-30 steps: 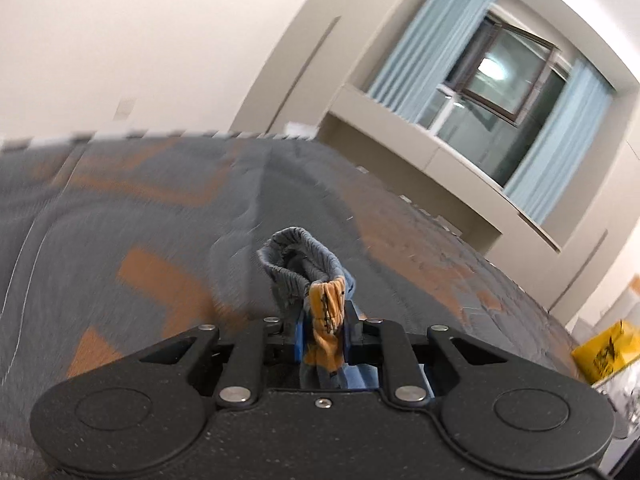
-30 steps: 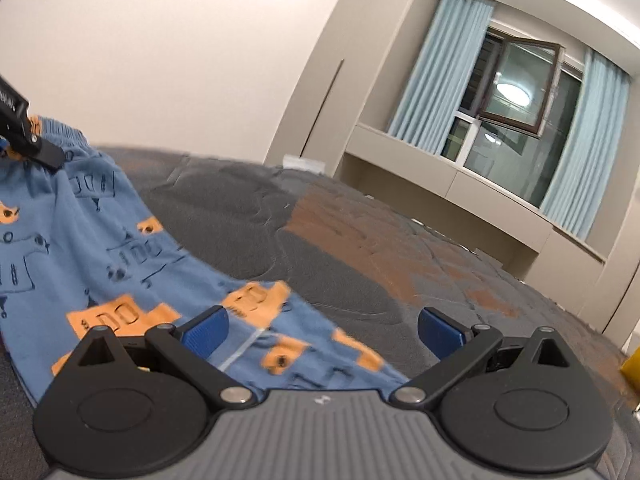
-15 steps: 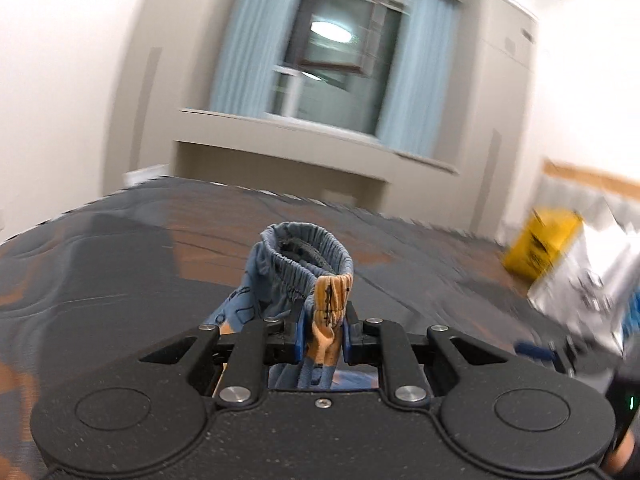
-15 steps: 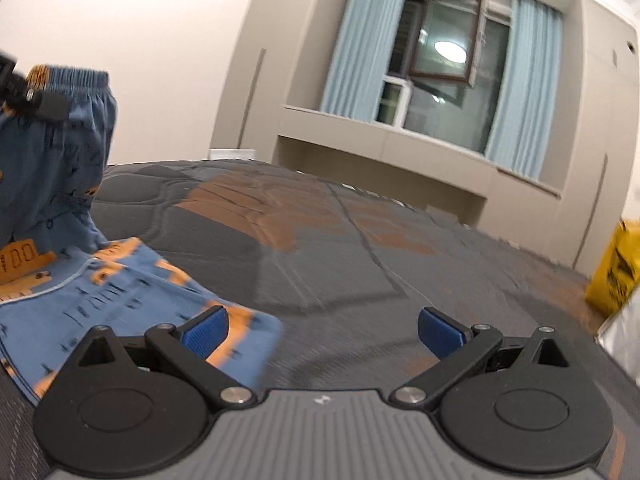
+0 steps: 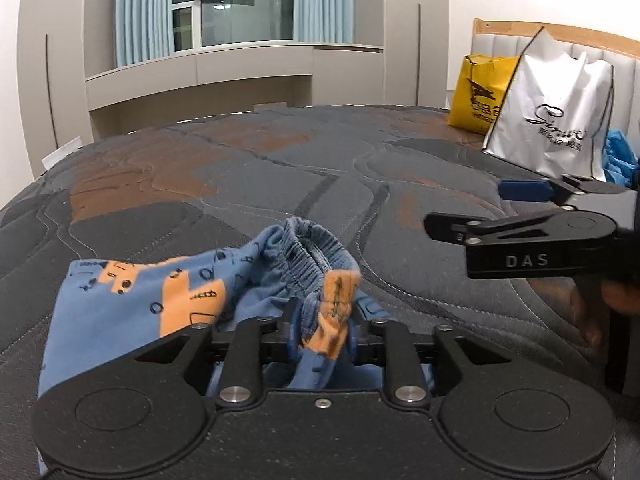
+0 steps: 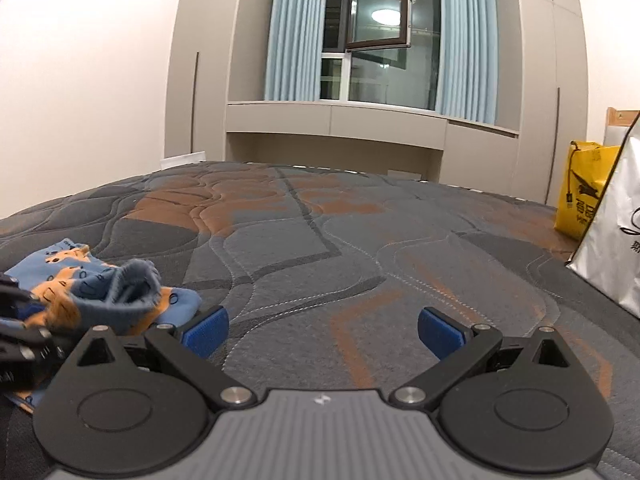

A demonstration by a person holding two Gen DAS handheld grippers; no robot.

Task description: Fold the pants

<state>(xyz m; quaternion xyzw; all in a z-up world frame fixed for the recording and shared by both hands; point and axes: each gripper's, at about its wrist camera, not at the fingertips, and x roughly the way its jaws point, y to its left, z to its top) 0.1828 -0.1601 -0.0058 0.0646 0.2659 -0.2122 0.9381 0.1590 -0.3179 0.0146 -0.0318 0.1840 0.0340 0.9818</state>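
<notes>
Left wrist: blue, orange-printed pants lie bunched.

A grey quilted bed with orange patches carries a yellow bag and a white bag, side by side; curtains flank an open window

left gripper low and level, its blue pads pinched together on a bunched fold of the pants. right gripper alongside to its right, jaws spread wide, nothing between its pads.
</notes>
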